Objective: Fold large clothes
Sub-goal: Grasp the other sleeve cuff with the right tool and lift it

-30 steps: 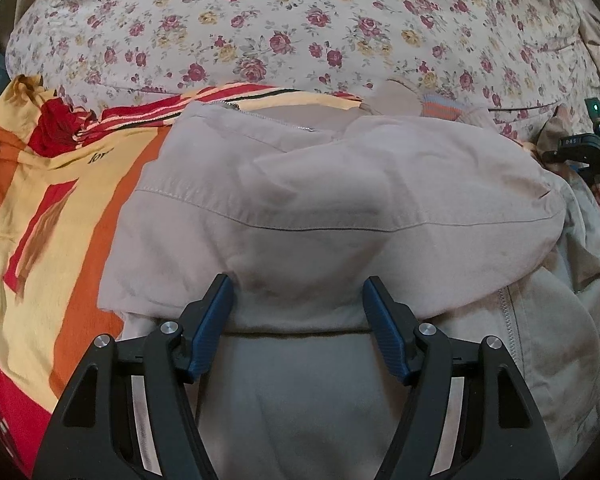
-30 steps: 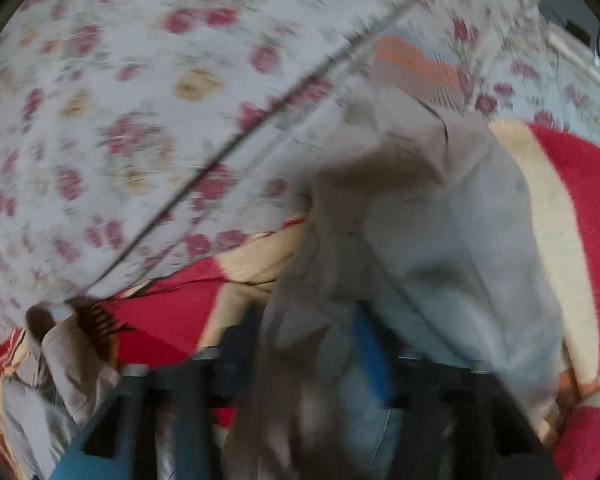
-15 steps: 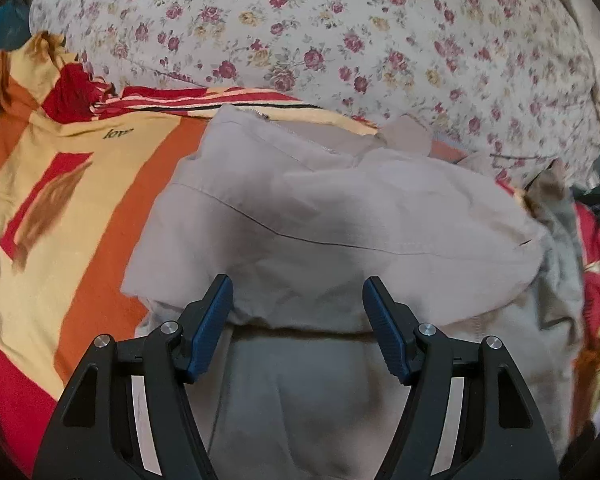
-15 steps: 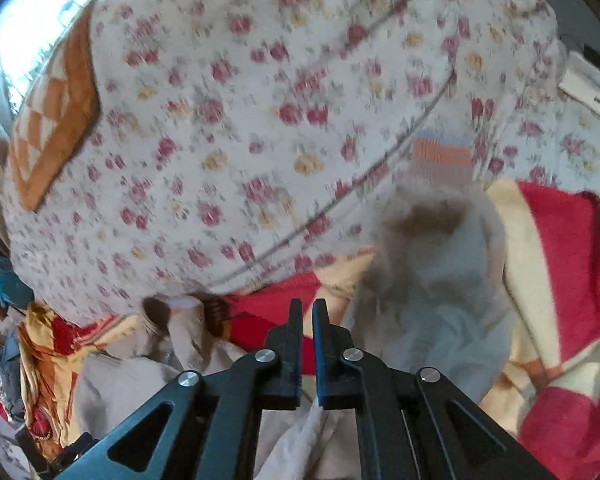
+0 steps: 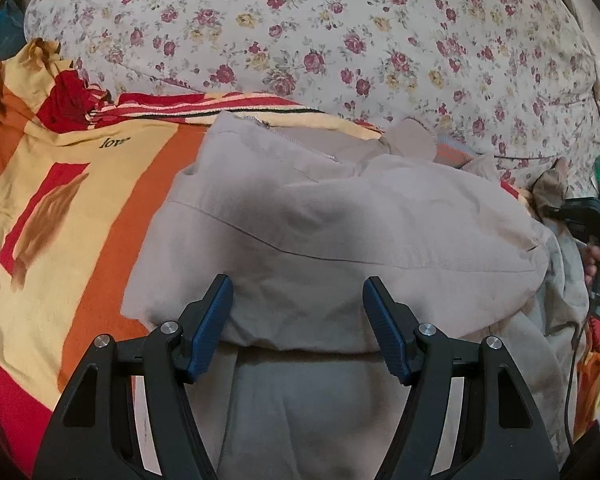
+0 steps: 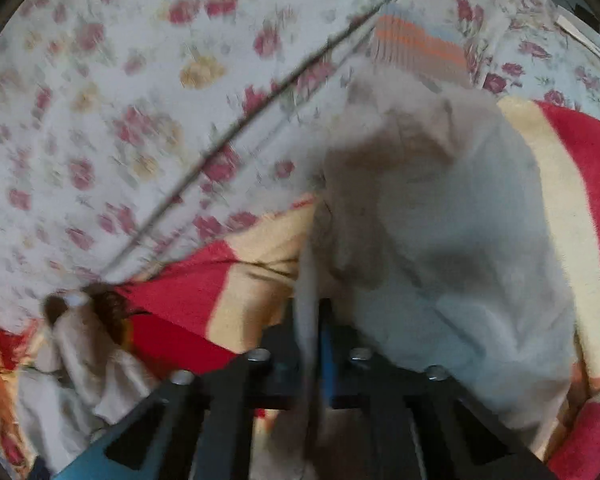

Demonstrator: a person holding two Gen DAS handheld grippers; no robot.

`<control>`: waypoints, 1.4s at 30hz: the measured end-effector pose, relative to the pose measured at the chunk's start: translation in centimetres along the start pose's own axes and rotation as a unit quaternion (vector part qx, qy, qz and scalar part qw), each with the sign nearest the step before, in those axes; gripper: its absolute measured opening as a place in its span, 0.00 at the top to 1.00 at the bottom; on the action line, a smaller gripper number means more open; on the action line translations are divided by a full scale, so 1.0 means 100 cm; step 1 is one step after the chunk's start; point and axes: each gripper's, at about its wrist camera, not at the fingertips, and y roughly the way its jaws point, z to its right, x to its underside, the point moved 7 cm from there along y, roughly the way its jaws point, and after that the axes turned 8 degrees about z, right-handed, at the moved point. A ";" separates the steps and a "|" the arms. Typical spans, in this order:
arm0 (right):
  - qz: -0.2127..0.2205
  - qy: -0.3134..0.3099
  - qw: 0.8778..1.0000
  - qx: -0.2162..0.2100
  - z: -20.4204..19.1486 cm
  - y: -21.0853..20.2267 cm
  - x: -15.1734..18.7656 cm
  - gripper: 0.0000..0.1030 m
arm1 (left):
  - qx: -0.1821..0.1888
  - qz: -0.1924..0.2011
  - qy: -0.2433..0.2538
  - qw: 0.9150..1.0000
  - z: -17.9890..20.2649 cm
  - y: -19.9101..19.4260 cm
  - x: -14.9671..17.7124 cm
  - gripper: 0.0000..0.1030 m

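A large beige garment point(image 5: 332, 232) lies partly folded on a striped blanket, its upper layer doubled over toward me. My left gripper point(image 5: 298, 316) is open and hovers over the garment's near fold, holding nothing. In the blurred right wrist view, my right gripper point(image 6: 310, 332) is shut on a thin edge of the beige garment point(image 6: 460, 220), which drapes to the right over the blanket. The right gripper also shows in the left wrist view point(image 5: 588, 216) at the garment's far right end.
A red, orange and cream striped blanket point(image 5: 60, 200) covers the surface under the garment and shows in the right wrist view point(image 6: 204, 296). A big floral-print cushion point(image 5: 340, 40) rises behind it. A cable point(image 5: 572, 360) hangs at the right.
The right gripper, shut and empty half a second ago, now grips an edge of the beige garment, lower and closer to it. The left gripper stays open, its view barely shifted.
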 end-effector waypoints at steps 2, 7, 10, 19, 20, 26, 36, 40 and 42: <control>0.025 0.015 0.998 -0.056 -0.006 -0.031 -0.010 0.97 | -0.001 0.004 -0.007 1.000 -0.002 -0.003 -0.002 0.34; 0.070 -0.015 0.977 -0.201 -0.062 -0.129 -0.022 0.98 | -0.005 0.024 -0.032 0.999 -0.015 -0.014 -0.010 0.34; 0.089 -0.072 0.969 -0.218 -0.097 -0.170 -0.018 0.98 | -0.007 0.031 -0.052 0.998 -0.023 -0.019 -0.013 0.34; 0.007 -0.071 0.997 -0.008 -0.055 -0.049 0.015 0.27 | -0.001 0.020 -0.066 0.998 -0.028 -0.018 -0.008 0.34; 0.006 -0.068 0.998 0.008 -0.045 -0.039 0.015 0.27 | -0.001 0.018 -0.066 0.998 -0.028 -0.016 -0.008 0.34; 0.107 -0.006 0.992 0.063 0.014 -0.034 -0.040 0.28 | -0.004 0.004 -0.060 0.998 -0.028 -0.005 -0.006 0.34; 0.105 0.001 0.991 0.083 0.051 0.007 -0.090 0.28 | -0.019 -0.002 -0.035 0.999 -0.019 0.009 -0.005 0.34; 0.097 0.015 0.992 0.073 0.058 0.029 -0.097 0.44 | -0.022 -0.004 -0.031 0.999 -0.019 0.014 -0.005 0.34; 0.086 0.016 0.994 0.072 0.062 0.036 -0.096 0.67 | -0.024 -0.004 -0.028 0.999 -0.018 0.015 -0.006 0.34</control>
